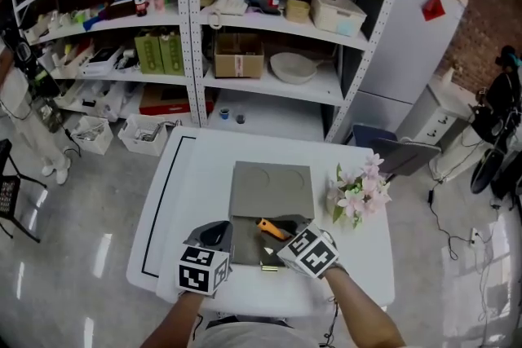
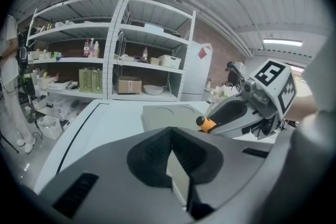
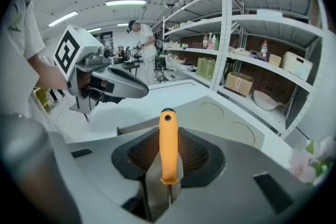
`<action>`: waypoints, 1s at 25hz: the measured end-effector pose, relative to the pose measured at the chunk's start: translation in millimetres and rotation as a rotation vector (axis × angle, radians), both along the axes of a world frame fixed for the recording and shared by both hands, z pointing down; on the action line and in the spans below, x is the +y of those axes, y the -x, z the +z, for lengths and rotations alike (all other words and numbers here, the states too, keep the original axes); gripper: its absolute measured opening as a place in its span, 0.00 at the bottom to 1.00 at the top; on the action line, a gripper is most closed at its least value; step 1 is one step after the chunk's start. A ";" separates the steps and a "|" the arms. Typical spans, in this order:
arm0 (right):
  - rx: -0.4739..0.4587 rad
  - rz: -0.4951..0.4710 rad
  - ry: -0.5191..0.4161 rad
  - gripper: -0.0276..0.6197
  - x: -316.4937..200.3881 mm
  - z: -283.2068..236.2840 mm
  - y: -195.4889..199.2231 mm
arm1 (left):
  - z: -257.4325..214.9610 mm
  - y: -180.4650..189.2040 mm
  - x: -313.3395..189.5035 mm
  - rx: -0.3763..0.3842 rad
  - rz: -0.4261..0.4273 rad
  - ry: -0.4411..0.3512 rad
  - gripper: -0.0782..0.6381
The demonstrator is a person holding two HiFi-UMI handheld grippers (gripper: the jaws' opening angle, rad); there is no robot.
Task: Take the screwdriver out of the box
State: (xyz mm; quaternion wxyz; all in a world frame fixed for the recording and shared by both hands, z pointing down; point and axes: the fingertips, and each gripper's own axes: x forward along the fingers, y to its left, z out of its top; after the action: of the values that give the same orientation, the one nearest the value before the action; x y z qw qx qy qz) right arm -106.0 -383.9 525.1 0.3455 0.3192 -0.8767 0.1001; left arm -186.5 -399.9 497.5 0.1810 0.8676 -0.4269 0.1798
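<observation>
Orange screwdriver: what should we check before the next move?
1. Orange-handled screwdriver clamped in the right gripper: ok.
2. Screwdriver fully clear of the flat grey box: cannot tell.
3. Left gripper jaws together, nothing in them: ok.
4. The two grippers apart from each other: ok.
5. Pink flowers apart from the right gripper: ok.

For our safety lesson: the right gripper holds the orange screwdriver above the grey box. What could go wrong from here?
The right gripper grips only part of the screwdriver handle, so it might pivot or drop into the box. The flowers stand close beside the box; a sideways swing could knock them over. The left gripper hovers nearby and could be struck.
</observation>
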 end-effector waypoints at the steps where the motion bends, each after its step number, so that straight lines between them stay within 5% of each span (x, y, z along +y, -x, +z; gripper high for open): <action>1: -0.024 0.016 -0.015 0.22 -0.1 -8.7 -3.4 | -2.9 -3.8 -0.1 0.002 0.001 -0.004 0.12; 15: -0.286 0.318 -0.203 0.22 5.1 -95.5 -89.3 | -41.1 -74.3 2.8 0.030 0.060 -0.081 0.12; 25: -0.383 0.487 -0.290 0.22 21.7 -124.6 -147.5 | -60.2 -105.3 8.1 0.030 0.080 -0.133 0.12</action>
State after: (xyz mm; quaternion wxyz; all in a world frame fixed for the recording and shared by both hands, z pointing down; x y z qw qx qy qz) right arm 41.4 -362.2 400.4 0.0915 0.5406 -0.8287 0.1121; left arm -81.2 -391.8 437.3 0.1220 0.8967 -0.4000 0.1453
